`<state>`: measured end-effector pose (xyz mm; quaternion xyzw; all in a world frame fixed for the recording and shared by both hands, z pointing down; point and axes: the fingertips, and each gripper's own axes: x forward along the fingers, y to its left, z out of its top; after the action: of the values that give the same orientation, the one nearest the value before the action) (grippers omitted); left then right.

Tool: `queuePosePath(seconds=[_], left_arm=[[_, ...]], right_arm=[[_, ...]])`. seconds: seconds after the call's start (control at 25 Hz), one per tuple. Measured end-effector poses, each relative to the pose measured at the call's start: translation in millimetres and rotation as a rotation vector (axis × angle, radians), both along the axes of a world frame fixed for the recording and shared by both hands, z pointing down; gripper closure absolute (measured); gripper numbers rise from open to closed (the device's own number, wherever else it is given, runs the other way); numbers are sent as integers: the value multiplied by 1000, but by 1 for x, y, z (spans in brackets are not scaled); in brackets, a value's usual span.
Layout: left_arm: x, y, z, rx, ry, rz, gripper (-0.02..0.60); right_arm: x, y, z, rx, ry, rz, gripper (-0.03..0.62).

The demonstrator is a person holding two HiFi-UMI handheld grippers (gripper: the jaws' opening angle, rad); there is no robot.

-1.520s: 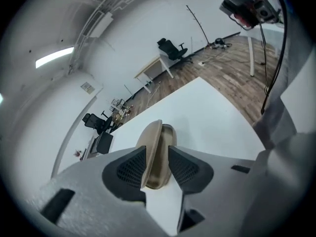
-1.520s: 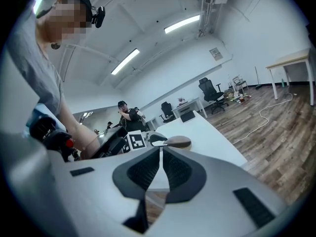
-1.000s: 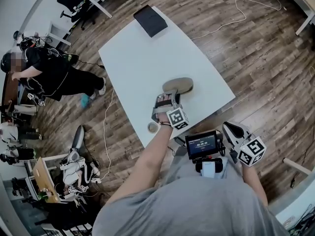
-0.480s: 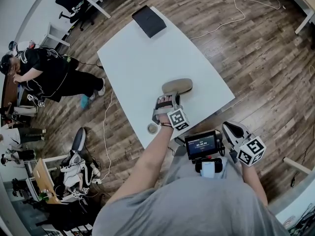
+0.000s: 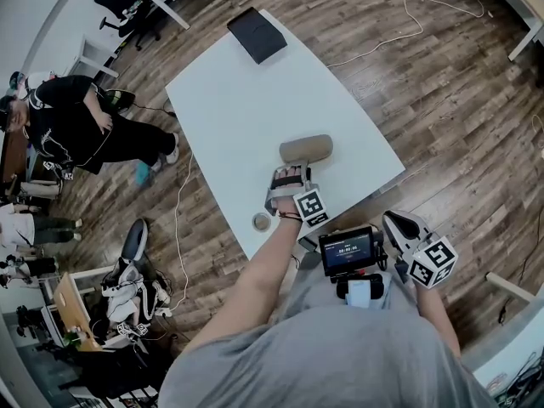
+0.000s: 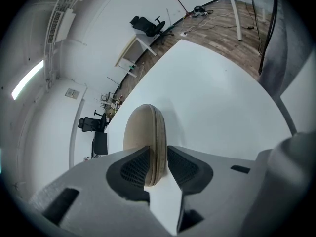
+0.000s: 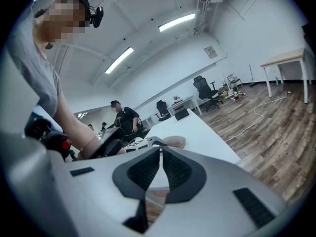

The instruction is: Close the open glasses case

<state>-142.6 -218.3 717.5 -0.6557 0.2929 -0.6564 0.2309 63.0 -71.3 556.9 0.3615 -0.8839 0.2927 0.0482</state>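
Locate the tan glasses case (image 5: 306, 149) lying flat on the white table (image 5: 246, 117), toward the near right corner. Note the two shells pressed together along a thin seam, with no opening visible in the left gripper view. Find the left gripper (image 5: 287, 177) on the near side of the case, reached in over the table edge, jaws pointing toward the far end. Read its state in the left gripper view: ribbed pads (image 6: 132, 169) set on either side of the near end of the case and clenched on it, left pad in contact, right pad touching or just beside. Find the right gripper (image 5: 395, 221) held off the table, near and to the right, above the wood floor (image 5: 459, 100). Read its jaws as drawn together to a narrow slit with nothing between. Note a small tape roll (image 5: 263, 221) at the near edge of the table, left of the left gripper, and a flat black box (image 5: 257, 34) at the far end. Note also a screen device (image 5: 347, 250) at the person's chest between the two arms, a bystander in black (image 5: 81, 130) well left of the table, and a white cable (image 5: 408, 24) trailing across the floor at far right.
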Motion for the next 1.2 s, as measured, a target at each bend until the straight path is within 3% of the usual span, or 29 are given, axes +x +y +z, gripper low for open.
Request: queuePosePath(seconds=[1.2], left_arm=[[2,-1,2,-4,2,8,460]], right_arm=[[-5,4,-7,24,44,-8,561]])
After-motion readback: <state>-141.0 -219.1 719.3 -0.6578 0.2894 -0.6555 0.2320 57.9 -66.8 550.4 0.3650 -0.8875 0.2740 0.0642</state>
